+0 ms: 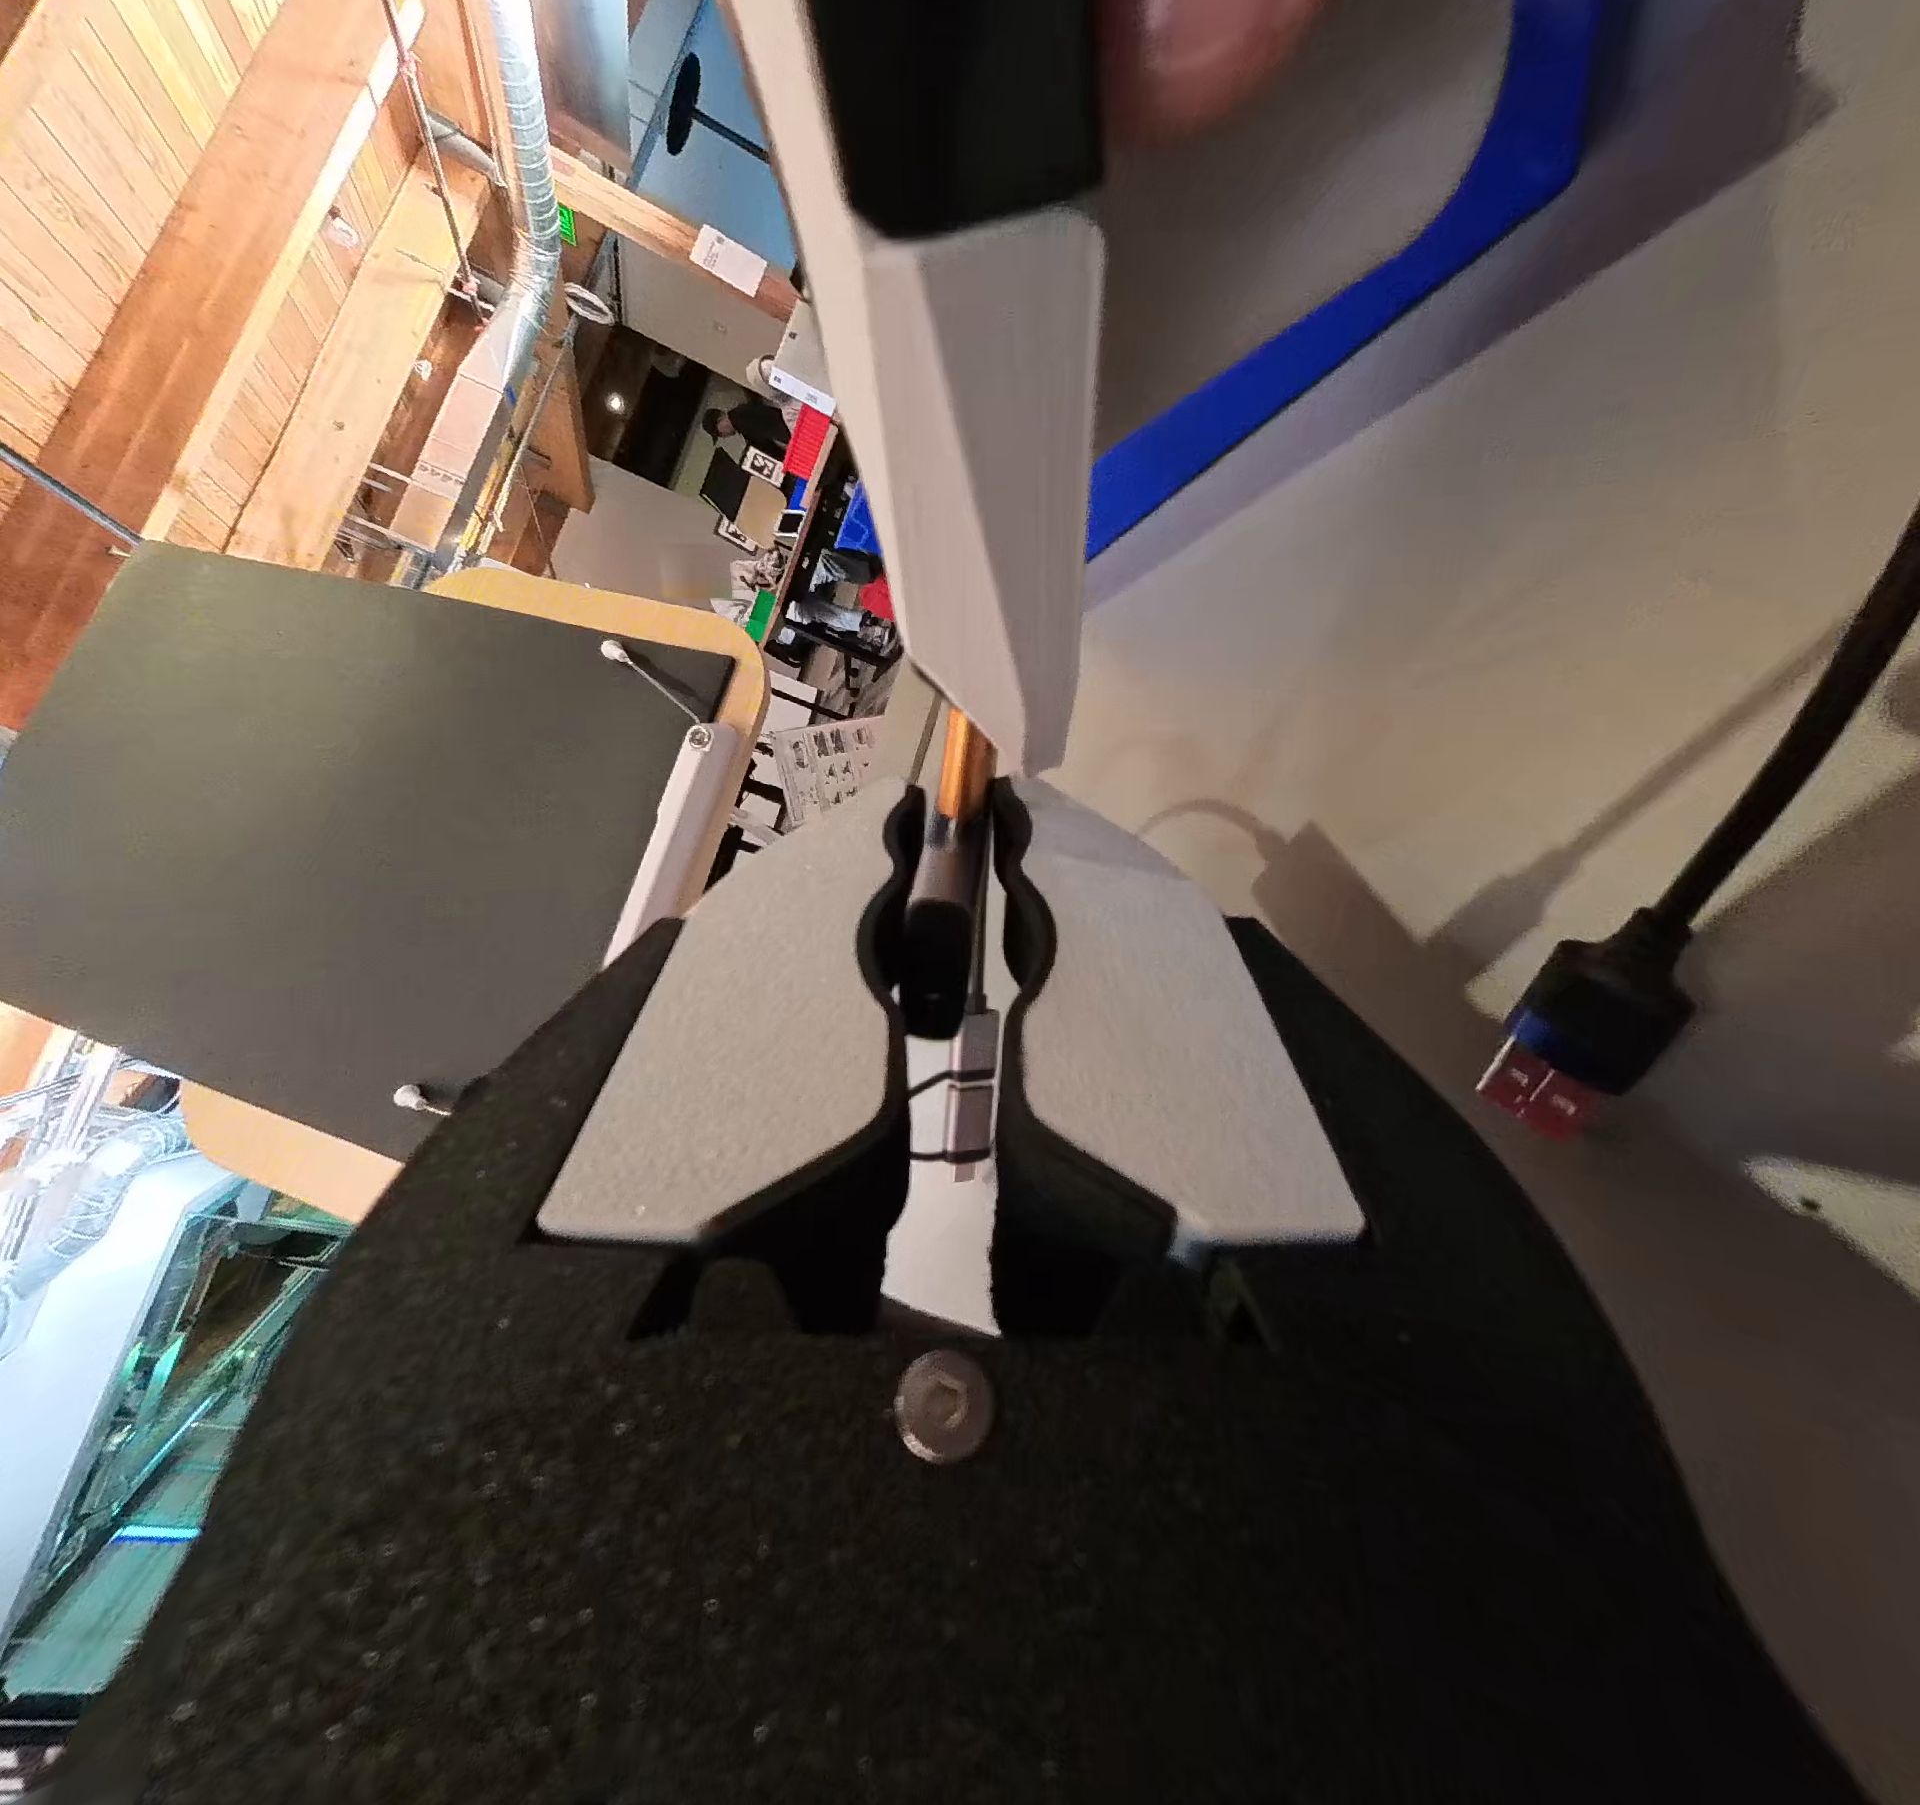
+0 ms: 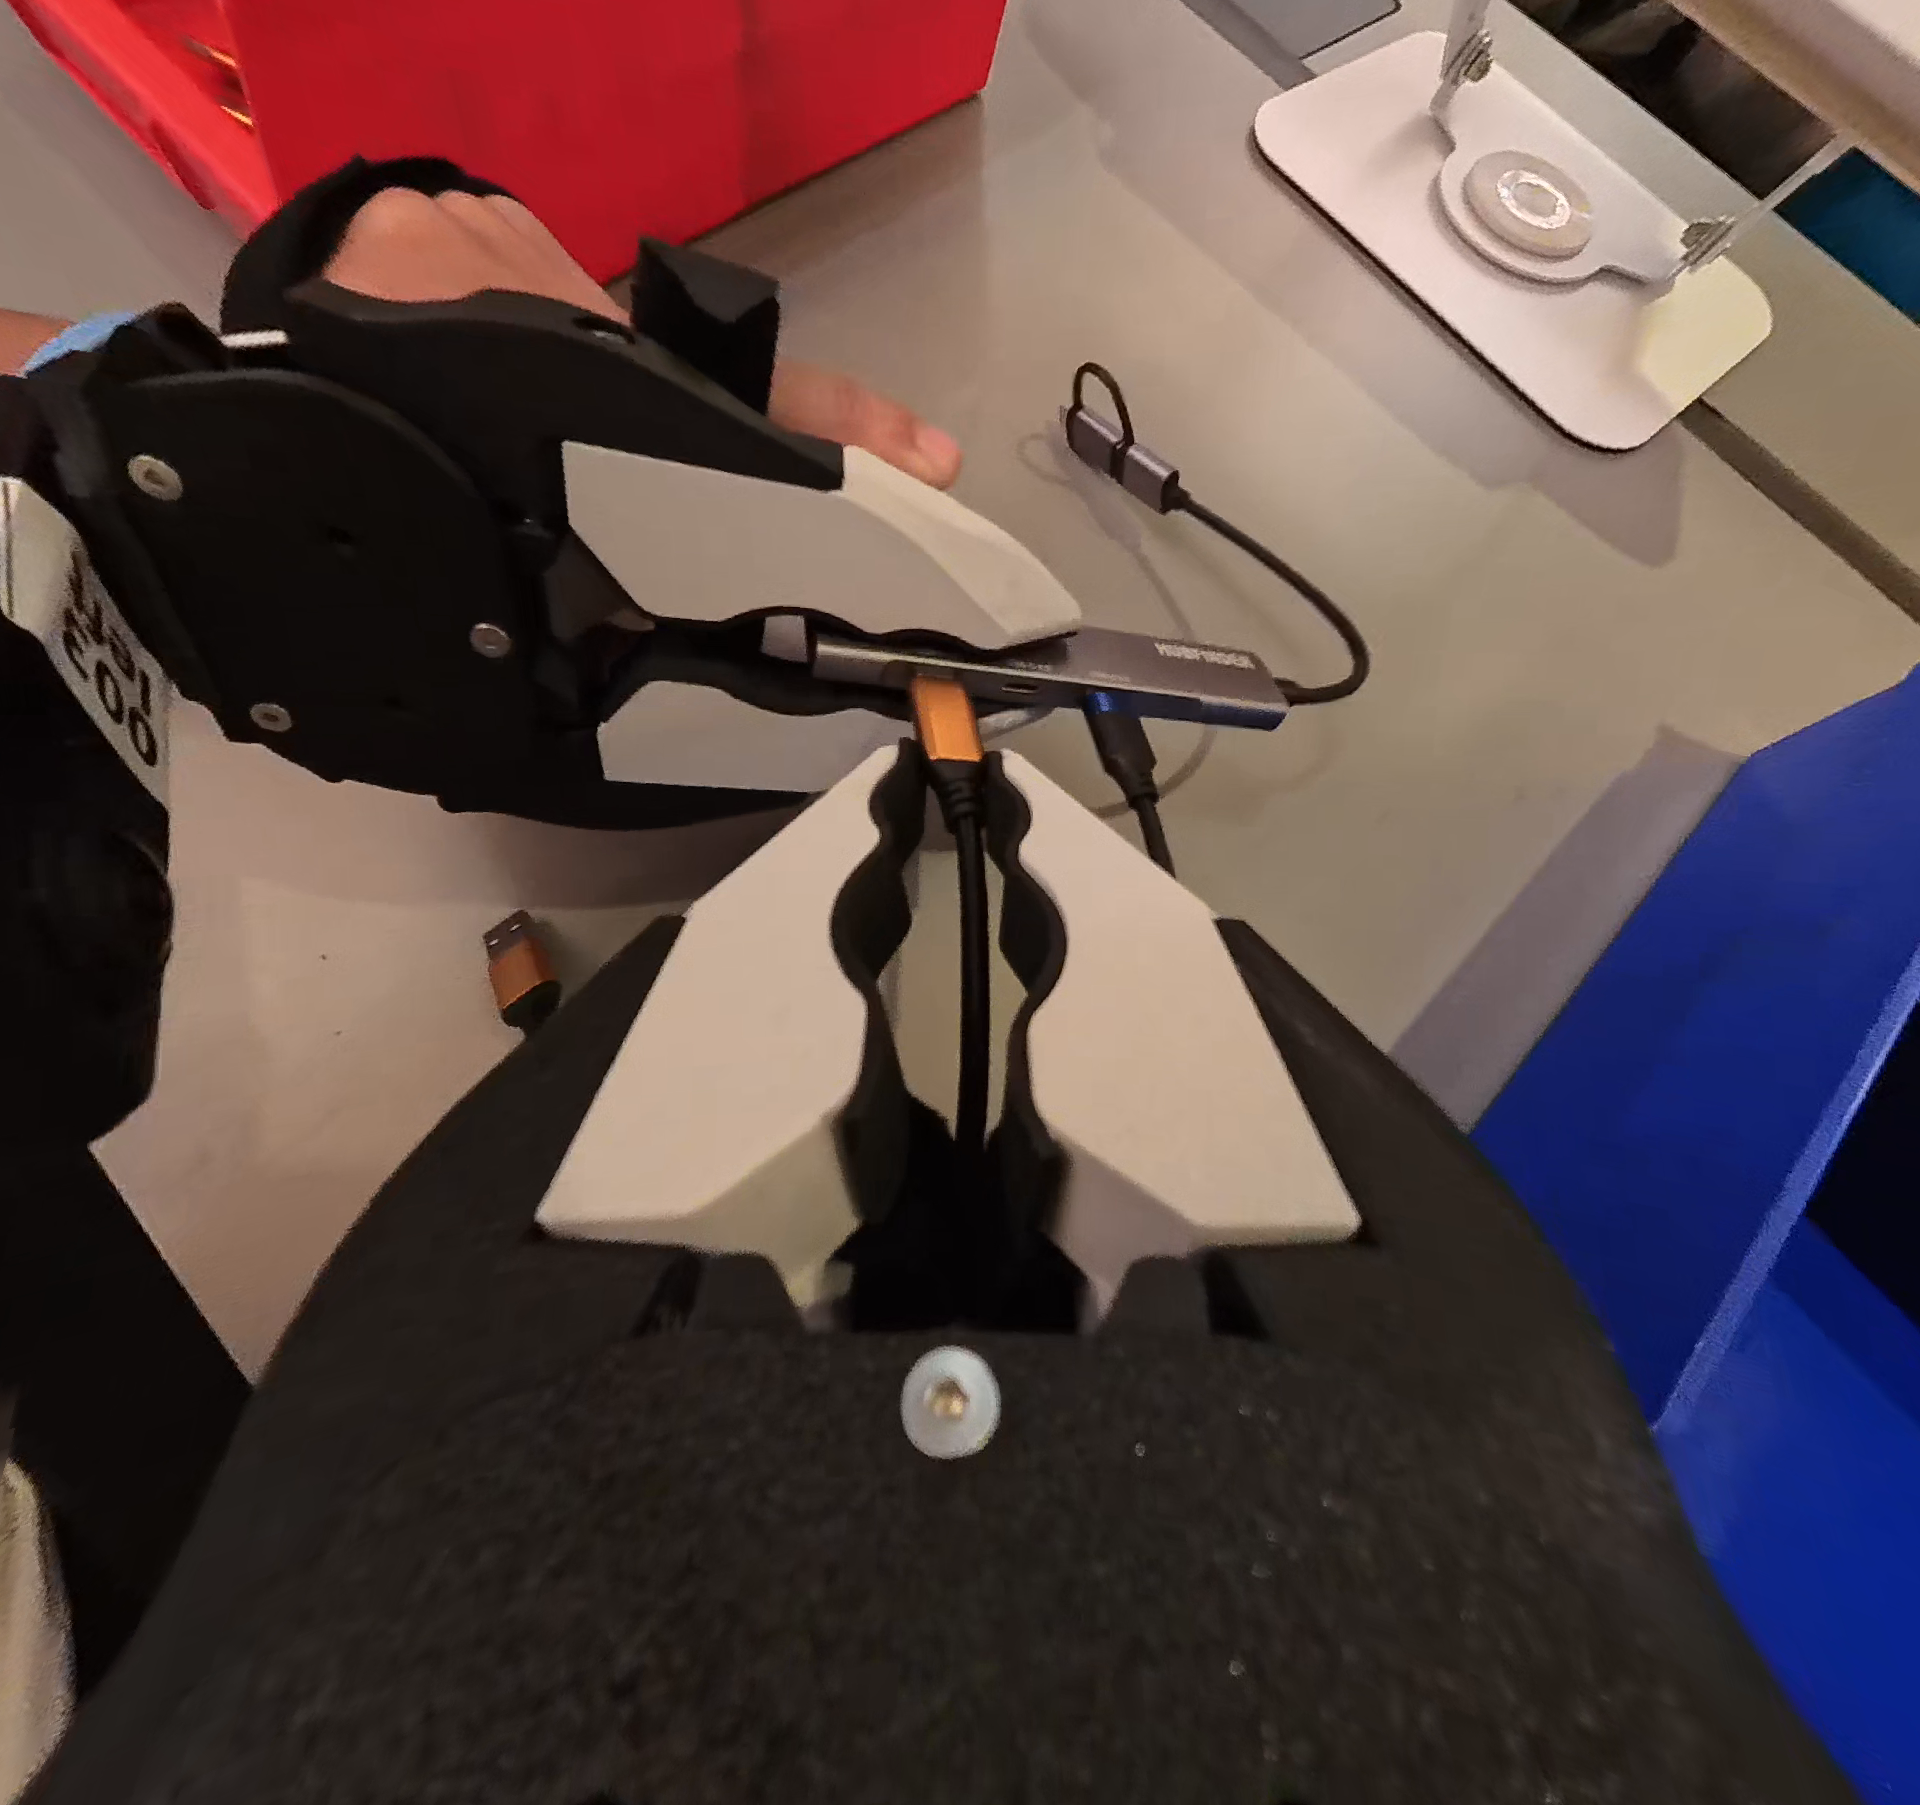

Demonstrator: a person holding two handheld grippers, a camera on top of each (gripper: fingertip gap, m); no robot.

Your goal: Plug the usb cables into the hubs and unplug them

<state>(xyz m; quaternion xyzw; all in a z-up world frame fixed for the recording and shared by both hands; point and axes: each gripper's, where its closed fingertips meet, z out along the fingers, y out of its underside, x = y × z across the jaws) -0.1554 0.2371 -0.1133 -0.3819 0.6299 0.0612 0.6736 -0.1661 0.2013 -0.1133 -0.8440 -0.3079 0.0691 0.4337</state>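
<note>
Pinching the orange plug [image 2: 943,716] at its cable end, the right gripper [image 2: 951,768] has its fingers closed on the strain relief, the black cable [image 2: 971,976] running back between them. The plug sits in a side port of the grey hub [image 2: 1143,669], straight ahead of the fingertips. The left gripper [image 2: 831,654], ahead and to the left, is clamped flat on the hub's near end, one finger above and one below. A blue plug [image 2: 1112,716] is seated in the next port, just right of the orange one.

Whether the orange plug is going in or coming out cannot be told from here. Either way, the likely trouble is the grip: it sits on the cable end, not the metal shell, so a pull may bend the cable or slip. A crooked pull or push could lever the plug in its port. The left gripper holds only one end of the hub, so the hub may twist, and the blue plug may be dragged along.

A second orange plug [image 2: 516,966] lies loose below and left of the right gripper. The hub's own lead ends in a grey adapter [image 2: 1117,446] farther ahead.

The red bin [image 2: 623,41] is far ahead to the left; brass-coloured bits show in one corner, unclear what. The blue bin [image 2: 1766,1028] is close on the right; its contents are out of sight.
</note>
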